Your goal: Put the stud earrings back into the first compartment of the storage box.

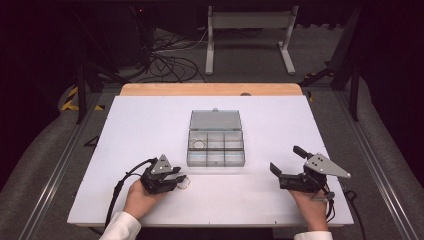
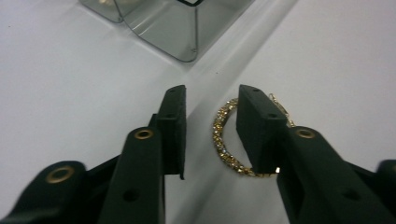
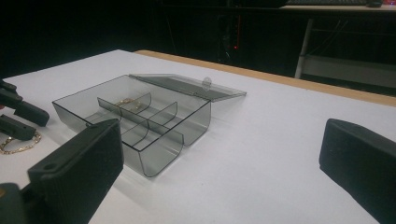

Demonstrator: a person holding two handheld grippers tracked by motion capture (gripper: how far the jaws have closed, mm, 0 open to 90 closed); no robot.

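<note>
A gold bracelet [image 2: 219, 140] lies flat on the white table [image 1: 150, 125], just right of my left gripper's body in the high view [image 1: 185, 184]. My left gripper [image 2: 210, 93] is lowered over it with the jaws partly apart. The bracelet's near arc lies in the gap and the right jaw covers its far side. The left pad stands clear of it and I see no squeeze. A clear grey compartment box [image 1: 216, 159] stands open in the middle of the table. My right gripper [image 1: 286, 159] rests at the right, jaws wide with nothing between them [image 3: 223, 135].
The box lid [image 3: 187, 86] lies folded back flat behind the box [image 3: 159, 158]. A gold ring-shaped piece [image 1: 198, 143] sits in the back left compartment. A wooden strip [image 1: 210, 89] edges the far side of the table. Cables trail from both grippers.
</note>
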